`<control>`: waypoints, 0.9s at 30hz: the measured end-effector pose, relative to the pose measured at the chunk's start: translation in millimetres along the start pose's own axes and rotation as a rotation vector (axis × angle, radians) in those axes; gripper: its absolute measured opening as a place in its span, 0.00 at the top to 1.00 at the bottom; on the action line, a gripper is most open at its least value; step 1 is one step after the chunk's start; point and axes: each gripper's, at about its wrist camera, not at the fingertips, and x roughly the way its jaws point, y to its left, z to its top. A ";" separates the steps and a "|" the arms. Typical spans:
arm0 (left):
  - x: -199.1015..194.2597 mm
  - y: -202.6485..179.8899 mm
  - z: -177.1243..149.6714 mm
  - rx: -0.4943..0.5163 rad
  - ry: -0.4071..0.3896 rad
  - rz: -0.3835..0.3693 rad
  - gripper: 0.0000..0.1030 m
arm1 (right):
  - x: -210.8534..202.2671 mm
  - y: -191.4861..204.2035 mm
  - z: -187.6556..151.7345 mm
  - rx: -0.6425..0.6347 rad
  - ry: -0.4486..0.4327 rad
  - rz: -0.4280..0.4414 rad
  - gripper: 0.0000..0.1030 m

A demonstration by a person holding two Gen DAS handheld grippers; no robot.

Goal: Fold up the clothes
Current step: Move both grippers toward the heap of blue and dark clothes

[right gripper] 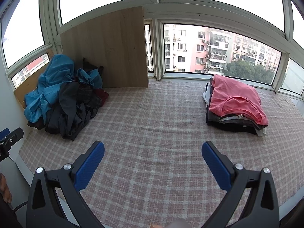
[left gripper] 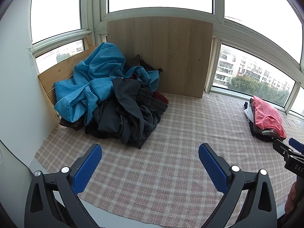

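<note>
A heap of unfolded clothes (left gripper: 114, 98) lies at the back left on the checked cloth (left gripper: 171, 152), with a blue garment (left gripper: 91, 79) on top of dark grey and black ones. It also shows in the right wrist view (right gripper: 64, 98). A stack of folded clothes (right gripper: 235, 104) with a pink shirt (right gripper: 235, 95) on top sits at the right; it also shows in the left wrist view (left gripper: 266, 119). My left gripper (left gripper: 150, 152) is open and empty above the cloth, in front of the heap. My right gripper (right gripper: 153, 150) is open and empty over the middle of the cloth.
A wooden board (left gripper: 161, 57) leans upright against the windows behind the heap, and a smaller plywood piece (left gripper: 57, 76) stands at the left. Window frames (right gripper: 218, 76) run along the back and right. A white wall (left gripper: 15, 95) bounds the left side.
</note>
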 end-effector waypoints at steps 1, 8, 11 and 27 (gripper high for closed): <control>-0.1 -0.2 0.1 0.002 -0.003 0.001 0.01 | -1.3 0.8 0.6 -0.001 -0.001 -0.001 0.00; -6.1 2.1 -4.3 0.002 -0.009 0.018 0.01 | -0.1 12.6 -1.7 -0.030 0.003 -0.007 0.00; -5.5 9.8 -5.3 -0.007 0.002 0.027 0.01 | 0.7 19.6 2.2 -0.043 0.013 0.008 0.00; -23.1 63.8 -12.6 -0.103 -0.021 0.192 0.01 | 18.5 92.7 16.3 -0.185 -0.036 0.152 0.00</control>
